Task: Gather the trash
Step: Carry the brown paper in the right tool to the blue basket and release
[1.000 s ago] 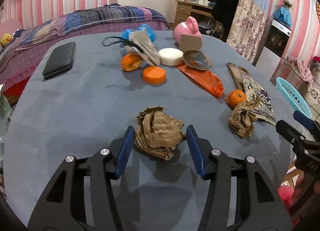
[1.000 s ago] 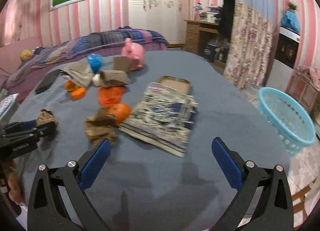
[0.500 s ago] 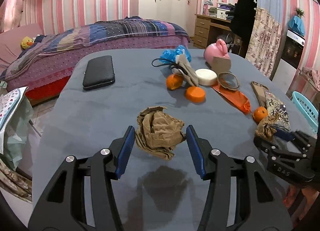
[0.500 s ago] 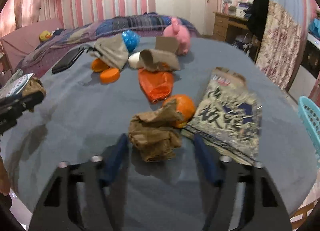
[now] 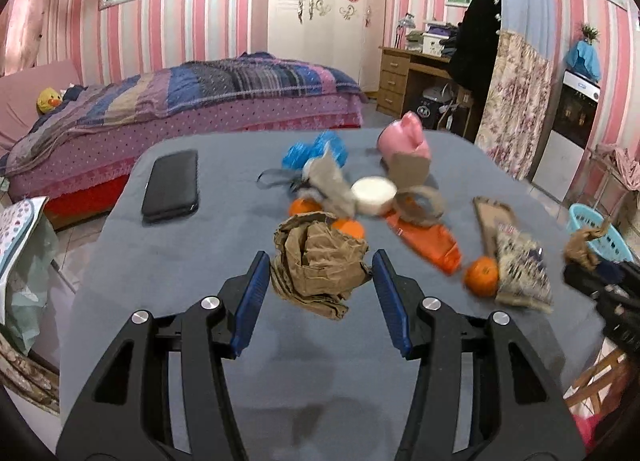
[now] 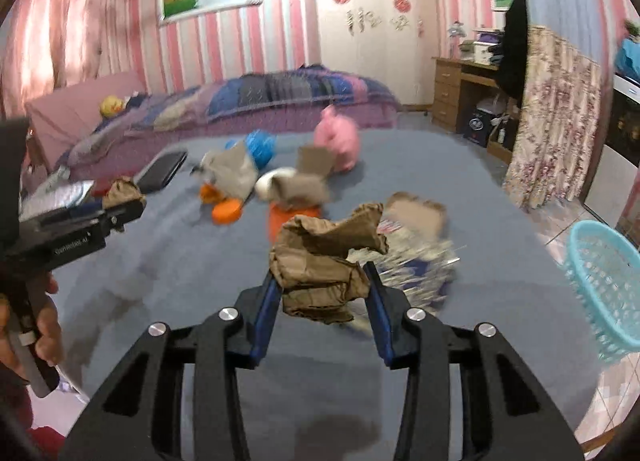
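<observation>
A pink-striped bedroom, with a grey bench (image 5: 168, 261) full of clutter. The left hand-held gripper (image 5: 318, 281) pinches one paper wad (image 5: 318, 261), lifted off the cloth. The right hand-held gripper (image 6: 322, 293), jaws just narrowed, clamps another wad (image 6: 320, 261), also raised. Both look ready for the basket (image 6: 604, 293) beside the bench, probably the trash bin.
</observation>
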A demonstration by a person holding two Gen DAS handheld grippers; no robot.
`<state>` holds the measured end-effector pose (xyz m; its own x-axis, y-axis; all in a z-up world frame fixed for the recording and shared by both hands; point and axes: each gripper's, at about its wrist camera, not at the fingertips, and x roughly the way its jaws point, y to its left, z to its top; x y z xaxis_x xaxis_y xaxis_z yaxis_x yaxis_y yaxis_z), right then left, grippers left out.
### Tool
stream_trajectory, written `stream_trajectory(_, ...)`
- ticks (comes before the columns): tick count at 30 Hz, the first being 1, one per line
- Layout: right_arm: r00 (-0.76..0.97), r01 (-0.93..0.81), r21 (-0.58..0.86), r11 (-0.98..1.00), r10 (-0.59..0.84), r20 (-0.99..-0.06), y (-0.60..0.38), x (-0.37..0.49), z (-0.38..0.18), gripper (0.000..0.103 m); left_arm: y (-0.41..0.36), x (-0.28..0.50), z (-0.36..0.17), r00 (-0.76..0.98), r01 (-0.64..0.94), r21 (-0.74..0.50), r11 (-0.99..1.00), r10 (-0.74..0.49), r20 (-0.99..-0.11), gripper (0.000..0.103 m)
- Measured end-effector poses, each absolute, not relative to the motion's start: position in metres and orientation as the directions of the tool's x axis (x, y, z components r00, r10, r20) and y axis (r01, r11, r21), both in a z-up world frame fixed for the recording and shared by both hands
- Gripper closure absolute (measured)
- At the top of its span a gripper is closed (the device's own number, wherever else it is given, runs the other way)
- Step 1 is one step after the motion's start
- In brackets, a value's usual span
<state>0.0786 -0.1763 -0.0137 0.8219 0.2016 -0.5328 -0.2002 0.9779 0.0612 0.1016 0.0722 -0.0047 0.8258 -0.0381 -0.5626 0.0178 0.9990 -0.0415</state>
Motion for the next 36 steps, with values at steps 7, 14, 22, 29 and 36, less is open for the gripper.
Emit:
stream_trajectory(7, 0.869, -0.04, 0.063, 0.997, 0.066, -0.49, -0.269, 0.093, 0.009, 0.061, 0.028, 0.123, 0.024, 0.86, 0.06, -0.022, 0.998, -0.063, -0.507, 0.051)
stream_trajectory(14, 0.884, 0.077, 0.082, 0.994, -0.029, -0.467, -0.347, 0.108, 0.026, 0.061, -0.039, 0.154, 0.057, 0.881, 0.155, -0.023, 0.988, -0.149, -0.449, 0.051)
stream_trajectory(22, 0.876, 0.166, 0.111, 0.98, -0.095, -0.472, -0.409, 0.109, 0.024, 0.061, -0.125, 0.17, 0.071, 0.866, 0.296, -0.019, 0.955, -0.277, -0.415, 0.05)
stream_trajectory(29, 0.827, 0.278, 0.058, 0.959, -0.207, -0.523, -0.452, 0.101, 0.001, 0.061, -0.199, 0.176, 0.055, 0.811, 0.422, 0.003, 0.906, -0.376, -0.448, 0.05)
stream_trajectory(36, 0.779, 0.345, 0.028, 0.938, -0.27, -0.566, -0.496, 0.102, -0.013, 0.06, -0.279, 0.188, 0.025, 0.718, 0.543, -0.021, 0.84, -0.477, -0.508, 0.049)
